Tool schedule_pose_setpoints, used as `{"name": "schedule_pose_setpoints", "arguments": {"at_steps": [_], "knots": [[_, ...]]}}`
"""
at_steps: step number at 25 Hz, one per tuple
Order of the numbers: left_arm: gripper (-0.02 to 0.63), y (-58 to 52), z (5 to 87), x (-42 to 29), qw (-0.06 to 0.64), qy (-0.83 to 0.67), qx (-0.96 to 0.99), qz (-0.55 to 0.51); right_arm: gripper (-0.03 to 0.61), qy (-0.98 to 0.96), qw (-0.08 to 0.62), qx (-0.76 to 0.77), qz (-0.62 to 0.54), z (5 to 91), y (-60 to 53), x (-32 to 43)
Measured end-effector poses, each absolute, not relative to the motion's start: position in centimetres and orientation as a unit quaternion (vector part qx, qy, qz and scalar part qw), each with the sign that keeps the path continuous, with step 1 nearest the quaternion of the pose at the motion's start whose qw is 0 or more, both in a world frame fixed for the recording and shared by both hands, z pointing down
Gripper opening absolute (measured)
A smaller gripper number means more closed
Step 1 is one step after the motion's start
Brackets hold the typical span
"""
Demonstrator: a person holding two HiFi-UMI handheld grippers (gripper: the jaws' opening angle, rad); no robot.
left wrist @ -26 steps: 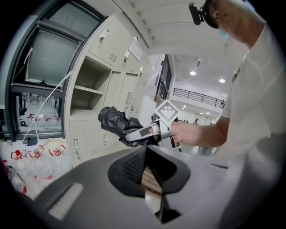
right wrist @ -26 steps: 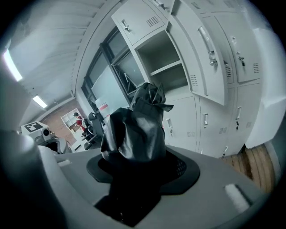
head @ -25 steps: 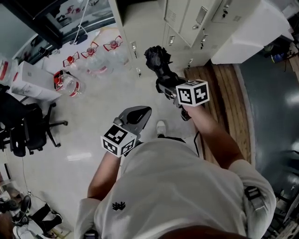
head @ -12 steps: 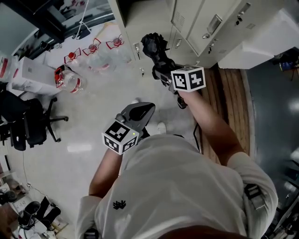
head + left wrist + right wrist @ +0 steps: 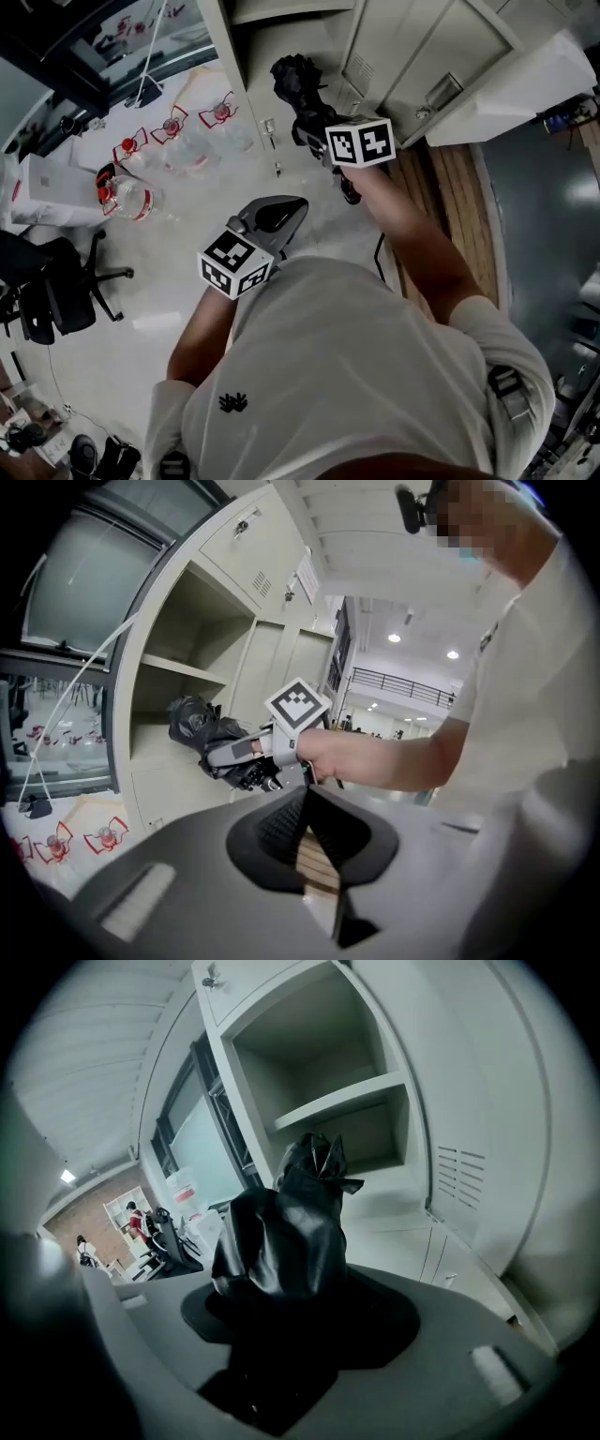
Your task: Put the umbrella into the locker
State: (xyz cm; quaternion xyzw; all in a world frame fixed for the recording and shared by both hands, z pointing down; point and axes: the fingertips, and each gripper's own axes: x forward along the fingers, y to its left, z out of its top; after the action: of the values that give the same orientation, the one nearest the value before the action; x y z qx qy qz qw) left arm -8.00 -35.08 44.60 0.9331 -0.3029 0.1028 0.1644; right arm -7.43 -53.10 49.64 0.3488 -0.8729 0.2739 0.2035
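**Left gripper (image 5: 292, 202) idle, right gripper (image 5: 315, 131) holding umbrella (image 5: 292, 79) at locker (image 5: 349, 1100)**

Left gripper is back from the locker, jaws together, nothing in them. Right gripper is clamped on the folded black umbrella, whose tip is just short of the locker's open compartment. Risk: if aimed high, the tip hits the shelf edge and the umbrella twists or slips in the grip.

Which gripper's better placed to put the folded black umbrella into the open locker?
Right. The right gripper holds the umbrella, pointed at the locker; the left gripper is shut, empty, farther back.
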Motion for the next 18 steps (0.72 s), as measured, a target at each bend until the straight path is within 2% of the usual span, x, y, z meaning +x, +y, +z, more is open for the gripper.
{"name": "schedule_pose_setpoints", "arguments": {"at_steps": [18], "knots": [[0.055, -45.3, 43.7, -15.4, 0.144, -0.242, 0.952, 0.121, 0.239, -0.834, 0.215, 0.444, 0.248, 49.6, -69.3, -12.8]]}}
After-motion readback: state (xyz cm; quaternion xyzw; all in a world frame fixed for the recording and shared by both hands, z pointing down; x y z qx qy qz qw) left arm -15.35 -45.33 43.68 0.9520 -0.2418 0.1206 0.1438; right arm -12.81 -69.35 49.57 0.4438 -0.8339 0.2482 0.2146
